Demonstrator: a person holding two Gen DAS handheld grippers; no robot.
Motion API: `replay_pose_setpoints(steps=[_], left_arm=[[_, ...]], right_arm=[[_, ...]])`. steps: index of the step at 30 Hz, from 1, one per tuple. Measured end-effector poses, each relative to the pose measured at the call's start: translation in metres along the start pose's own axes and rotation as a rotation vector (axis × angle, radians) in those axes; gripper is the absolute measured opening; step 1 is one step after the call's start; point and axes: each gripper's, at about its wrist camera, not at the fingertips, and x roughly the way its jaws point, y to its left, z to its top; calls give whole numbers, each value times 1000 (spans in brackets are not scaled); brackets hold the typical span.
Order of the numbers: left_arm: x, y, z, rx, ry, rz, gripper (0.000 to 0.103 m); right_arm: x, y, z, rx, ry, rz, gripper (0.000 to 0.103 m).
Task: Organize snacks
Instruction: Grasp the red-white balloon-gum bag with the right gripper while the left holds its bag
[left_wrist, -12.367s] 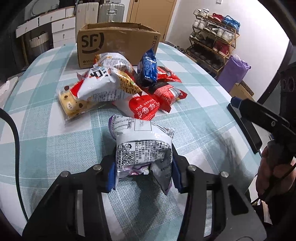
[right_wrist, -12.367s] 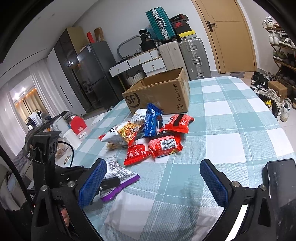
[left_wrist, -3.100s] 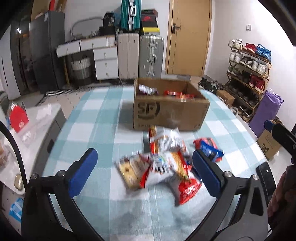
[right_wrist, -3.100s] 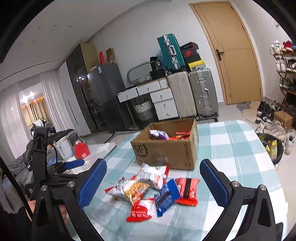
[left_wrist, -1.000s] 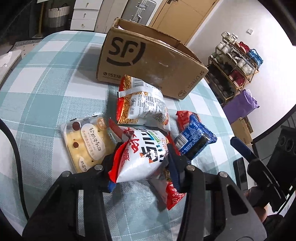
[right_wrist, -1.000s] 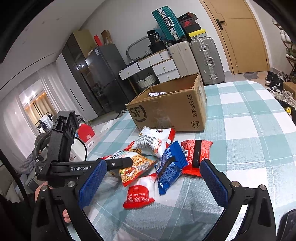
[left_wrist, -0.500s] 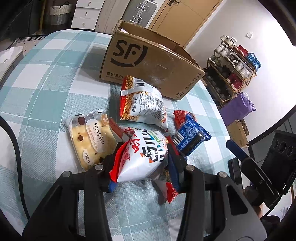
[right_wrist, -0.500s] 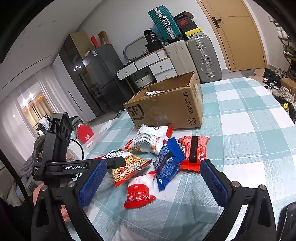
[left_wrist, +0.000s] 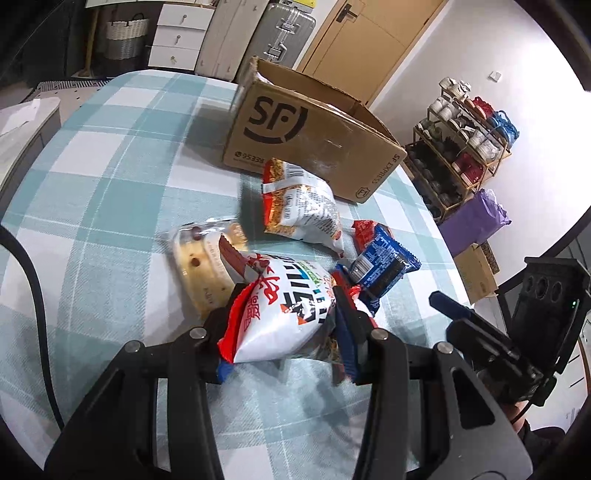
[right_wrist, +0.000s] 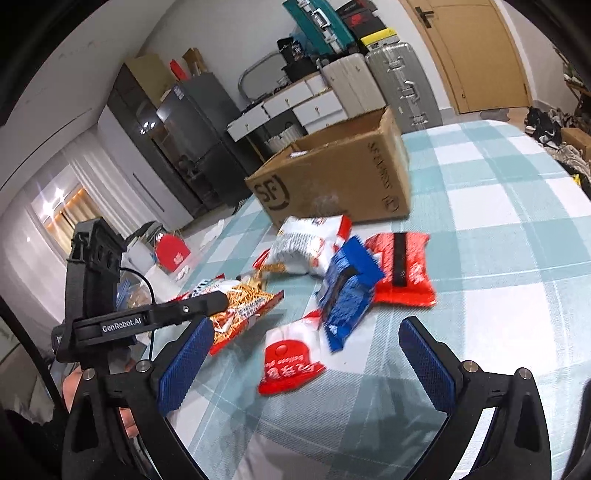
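My left gripper (left_wrist: 284, 325) is shut on a white and red snack bag (left_wrist: 280, 314), which hangs just above the checked tablecloth (left_wrist: 110, 192). Beyond the bag stands an open SF cardboard box (left_wrist: 306, 136). Between them lie a white noodle bag (left_wrist: 303, 206), a blue packet (left_wrist: 384, 266), a red packet (left_wrist: 364, 229) and a pale biscuit pack (left_wrist: 195, 262). My right gripper (right_wrist: 304, 365) is open and holds nothing. A red and white packet (right_wrist: 288, 362) lies on the cloth under it. The held bag (right_wrist: 243, 299) shows at the left of that view too.
Past the far table edge stand suitcases (right_wrist: 399, 85), white drawers (right_wrist: 295, 107), a dark fridge (right_wrist: 192, 122) and a door (right_wrist: 476, 48). A shoe rack (left_wrist: 469, 129) and a purple bag (left_wrist: 480, 221) sit to the right. A low side table (left_wrist: 26, 125) is on the left.
My left gripper has carried the snack bag a little up and toward the box, off the biscuit pack. The right gripper stays open and has tilted slightly.
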Motion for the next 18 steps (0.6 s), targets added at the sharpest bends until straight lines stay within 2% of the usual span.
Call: replay_pose_setpoints(steps=[10,15,18], left_arm=[[-27,19,-10,6,-49,32,41],[-31,27,-14,0,-43,43,41],[-36,30,-16,6,-52,58,41]], right_arm=[[30,26,-14,-52,95,-19,102],[45,38,-20,-90,130,-51,101],[55,39,-22,-76,163,-45,94]])
